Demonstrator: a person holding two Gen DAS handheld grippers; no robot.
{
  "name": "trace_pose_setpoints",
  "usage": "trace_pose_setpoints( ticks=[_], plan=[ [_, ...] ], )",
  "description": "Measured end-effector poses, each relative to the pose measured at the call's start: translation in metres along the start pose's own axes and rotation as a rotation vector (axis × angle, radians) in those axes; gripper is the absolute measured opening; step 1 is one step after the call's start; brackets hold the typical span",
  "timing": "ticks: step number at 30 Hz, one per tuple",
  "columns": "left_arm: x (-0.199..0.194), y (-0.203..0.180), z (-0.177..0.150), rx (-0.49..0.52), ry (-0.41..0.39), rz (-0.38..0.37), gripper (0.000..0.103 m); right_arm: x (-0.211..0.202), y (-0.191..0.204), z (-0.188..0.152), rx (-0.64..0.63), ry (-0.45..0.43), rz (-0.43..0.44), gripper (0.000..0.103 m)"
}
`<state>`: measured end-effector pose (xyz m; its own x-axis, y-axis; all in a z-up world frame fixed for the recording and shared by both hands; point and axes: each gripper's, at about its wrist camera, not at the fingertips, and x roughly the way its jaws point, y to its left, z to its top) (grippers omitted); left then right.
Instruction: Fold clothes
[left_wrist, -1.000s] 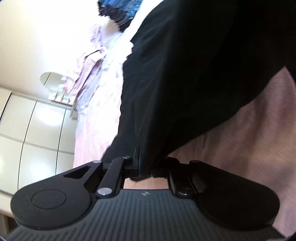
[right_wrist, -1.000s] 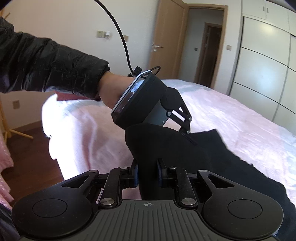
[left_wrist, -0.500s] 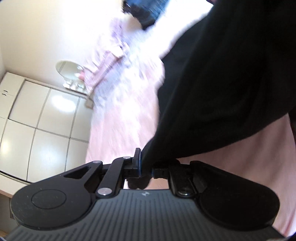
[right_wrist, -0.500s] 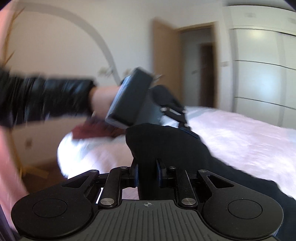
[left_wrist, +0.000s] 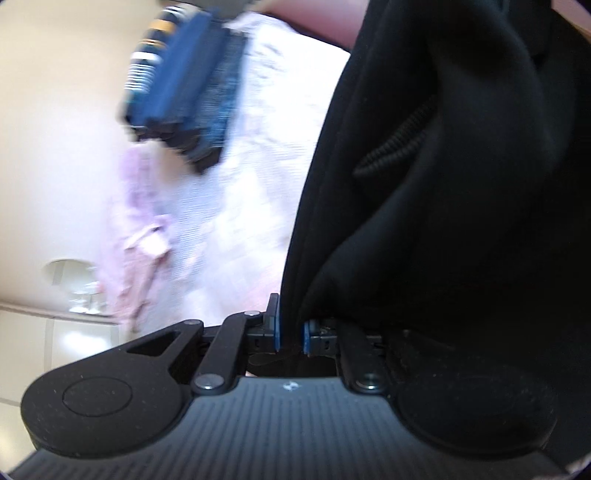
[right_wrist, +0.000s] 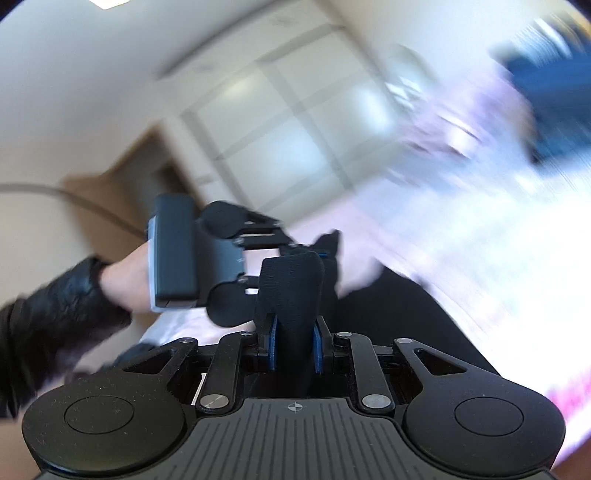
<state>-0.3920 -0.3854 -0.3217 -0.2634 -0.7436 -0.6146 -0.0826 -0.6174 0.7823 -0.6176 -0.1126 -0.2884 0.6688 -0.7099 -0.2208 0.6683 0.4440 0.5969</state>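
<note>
White wardrobe doors (right_wrist: 280, 122) and a pale wall are seen behind a bed (left_wrist: 236, 206) covered in pink bedding. On the far part of the bed, a stack of blue folded clothes (left_wrist: 184, 85) is blurred. In the right wrist view, a black-sleeved arm (right_wrist: 55, 314) is seen at the left, carrying the left claw (left_wrist: 291, 334), which is clamped on an edge of the black garment (left_wrist: 461, 184). The right claw (right_wrist: 294, 341) is likewise closed on a bunched fold of it. The garment is held up between both claws over the bed.
</note>
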Motion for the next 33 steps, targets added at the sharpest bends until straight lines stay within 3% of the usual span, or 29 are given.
trace_pose_setpoints(
  ticks=[3, 8, 11, 12, 15, 17, 18, 23, 26, 30, 33],
  plan=[
    [0.027, 0.001, 0.007, 0.001, -0.018, -0.023, 0.01, -0.011, -0.046, -0.002, 0.149, 0.009, -0.053, 0.017],
    [0.039, 0.004, 0.032, -0.026, -0.051, -0.033, 0.014, -0.024, -0.056, -0.001, 0.189, -0.003, -0.078, 0.017],
    [0.047, -0.008, 0.056, -0.06, -0.048, -0.052, 0.017, -0.015, -0.074, -0.005, 0.314, 0.018, -0.14, 0.018],
    [0.046, -0.013, 0.068, -0.078, -0.05, -0.056, 0.018, -0.013, -0.083, -0.007, 0.364, 0.025, -0.164, 0.021],
    [0.016, -0.007, 0.056, -0.175, -0.068, -0.062, 0.03, -0.027, -0.089, -0.004, 0.401, 0.022, -0.256, 0.053],
    [-0.003, 0.002, 0.046, -0.247, -0.078, -0.055, 0.057, -0.036, -0.083, 0.0, 0.369, 0.015, -0.278, 0.054],
    [-0.008, 0.011, 0.04, -0.297, -0.078, -0.051, 0.059, -0.04, -0.08, 0.003, 0.353, 0.011, -0.29, 0.054],
    [-0.044, 0.036, -0.003, -0.535, -0.051, -0.036, 0.06, -0.044, -0.06, 0.016, 0.288, -0.038, -0.337, 0.054],
    [-0.073, 0.023, -0.035, -0.637, -0.017, -0.045, 0.06, -0.032, -0.035, 0.026, 0.14, -0.072, -0.309, 0.054],
    [-0.076, -0.007, -0.066, -0.705, 0.05, -0.068, 0.06, -0.005, -0.013, 0.031, -0.019, -0.034, -0.171, 0.054],
    [-0.078, -0.018, -0.088, -0.779, 0.07, -0.077, 0.06, 0.024, -0.019, 0.025, -0.036, 0.059, -0.11, 0.054]
  ],
)
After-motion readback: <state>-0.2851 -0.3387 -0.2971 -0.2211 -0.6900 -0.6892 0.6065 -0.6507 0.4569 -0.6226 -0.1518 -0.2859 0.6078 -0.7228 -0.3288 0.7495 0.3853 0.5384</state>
